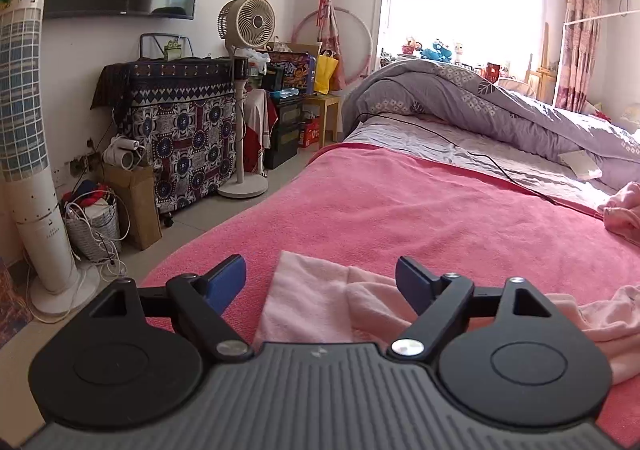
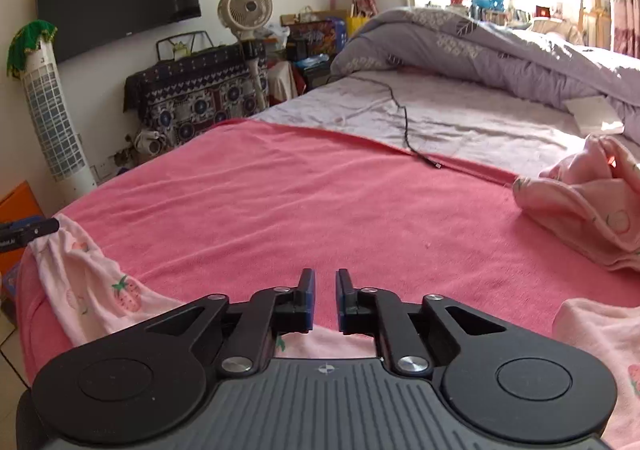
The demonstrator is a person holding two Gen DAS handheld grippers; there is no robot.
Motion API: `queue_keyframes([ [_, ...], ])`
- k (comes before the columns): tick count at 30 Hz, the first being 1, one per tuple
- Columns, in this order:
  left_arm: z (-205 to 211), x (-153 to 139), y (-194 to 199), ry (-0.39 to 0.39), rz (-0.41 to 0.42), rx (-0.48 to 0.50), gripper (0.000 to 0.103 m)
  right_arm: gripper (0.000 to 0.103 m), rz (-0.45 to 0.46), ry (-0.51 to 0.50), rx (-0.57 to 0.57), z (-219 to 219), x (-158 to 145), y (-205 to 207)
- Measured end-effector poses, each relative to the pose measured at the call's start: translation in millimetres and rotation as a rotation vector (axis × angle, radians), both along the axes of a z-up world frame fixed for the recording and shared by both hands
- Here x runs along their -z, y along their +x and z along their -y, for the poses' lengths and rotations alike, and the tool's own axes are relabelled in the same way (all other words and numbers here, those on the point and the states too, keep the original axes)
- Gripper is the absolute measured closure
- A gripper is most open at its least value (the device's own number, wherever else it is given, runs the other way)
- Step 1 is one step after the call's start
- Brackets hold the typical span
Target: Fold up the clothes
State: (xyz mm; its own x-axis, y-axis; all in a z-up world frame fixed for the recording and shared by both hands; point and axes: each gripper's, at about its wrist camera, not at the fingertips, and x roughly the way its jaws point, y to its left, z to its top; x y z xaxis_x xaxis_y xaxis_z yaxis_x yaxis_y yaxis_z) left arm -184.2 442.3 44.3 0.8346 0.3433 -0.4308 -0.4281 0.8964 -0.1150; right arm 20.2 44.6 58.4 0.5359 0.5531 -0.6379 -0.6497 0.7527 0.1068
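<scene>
A pale pink garment with strawberry prints lies along the near edge of the bed on a pink blanket. In the left wrist view its plain pink fabric sits just below my left gripper, which is open wide with nothing between the blue pads. My right gripper hovers over the same garment with only a narrow gap between its fingers and nothing in it. The left gripper's tip shows at the garment's bunched left end. More pale pink fabric lies at the right.
A bundled pink garment rests at the blanket's right side. Behind are a grey sheet with a black cable, a lilac duvet and a white card. Left of the bed stand a tower fan and a pedestal fan.
</scene>
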Motion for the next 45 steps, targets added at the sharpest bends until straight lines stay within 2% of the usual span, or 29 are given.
queue_keyframes([
  [1, -3.5, 0.2, -0.7, -0.014, 0.007, -0.008, 0.011, 0.045, 0.002, -0.044, -0.011, -6.3, 7.8, -3.7],
  [2, -6.2, 0.3, 0.1, -0.026, 0.01, -0.013, 0.008, 0.038, 0.008, -0.09, -0.022, -13.1, 16.1, -8.2],
  [4, -11.2, 1.2, 3.0, -0.045, 0.005, -0.017, 0.002, 0.038, 0.006, -0.146, -0.044, -24.9, 30.8, -15.8],
  [6, -12.9, 4.9, 12.6, -0.041, -0.046, 0.003, 0.002, 0.041, 0.042, -0.156, -0.039, -30.8, 37.2, -25.0],
  [8, -9.8, 10.2, 23.0, -0.004, -0.093, -0.005, 0.001, 0.055, 0.041, -0.15, -0.056, -32.2, 36.6, -30.9],
  [10, -4.0, 16.6, 32.0, 0.033, -0.122, -0.007, 0.002, 0.062, 0.042, -0.144, -0.065, -32.6, 36.4, -34.4],
  [12, 7.2, 22.5, 39.9, 0.069, -0.131, 0.007, 0.017, 0.076, 0.058, -0.131, -0.061, -32.3, 35.4, -39.1],
  [13, 12.4, 22.1, 40.6, 0.09, -0.121, 0.006, 0.038, 0.091, 0.071, -0.116, -0.047, -31.1, 33.7, -41.6],
  [14, 16.7, 20.5, 40.0, 0.106, -0.103, 0.0, 0.052, 0.093, 0.084, -0.102, -0.032, -30.0, 31.9, -44.1],
  [17, 18.1, 6.9, 29.9, 0.062, 0.001, -0.006, 0.07, 0.095, 0.112, -0.039, 0.01, -22.7, 23.0, -46.6],
  [20, 23.4, -11.2, 20.9, 0.099, 0.102, -0.024, 0.079, 0.096, 0.139, 0.018, 0.041, -14.6, 7.1, -39.9],
  [23, 28.7, -30.1, 14.1, 0.149, 0.196, -0.043, 0.079, 0.096, 0.157, 0.054, 0.07, -14.7, -2.4, -24.3],
  [25, 26.1, -37.6, 21.0, 0.165, 0.208, -0.051, 0.079, 0.097, 0.164, 0.072, 0.093, -18.9, -4.9, -10.9],
  [29, 10.0, -25.8, 57.2, 0.148, 0.101, -0.083, 0.077, 0.098, 0.177, 0.107, 0.139, -27.2, -9.9, 16.0],
  [33, -1.9, 5.5, 91.7, 0.133, -0.073, -0.107, 0.069, 0.097, 0.068, 0.008, 0.156, -47.5, 27.0, 49.3],
  [35, -2.5, 9.4, 92.2, 0.126, -0.088, -0.117, 0.06, 0.095, 0.021, -0.032, 0.186, -48.6, 42.6, 54.3],
  [37, -4.6, 7.8, 89.1, 0.117, -0.077, -0.125, 0.055, 0.093, 0.033, 0.017, 0.193, -34.8, 37.8, 45.8],
  [39, -9.8, 10.5, 90.2, 0.092, -0.094, -0.131, 0.052, 0.084, 0.071, 0.062, 0.189, -18.4, 27.4, 33.9],
  [41, -14.5, 15.4, 89.5, 0.056, -0.092, -0.135, 0.051, 0.059, 0.137, 0.053, 0.169, -4.7, 14.1, 20.1],
  [43, -14.5, 18.2, 86.2, 0.055, -0.082, -0.141, 0.051, 0.05, 0.177, -0.006, 0.143, 0.9, 5.9, 13.8],
  [45, -10.3, 19.3, 86.0, 0.08, -0.086, -0.147, 0.051, 0.043, 0.125, -0.059, 0.096, -0.3, 7.8, 19.1],
])
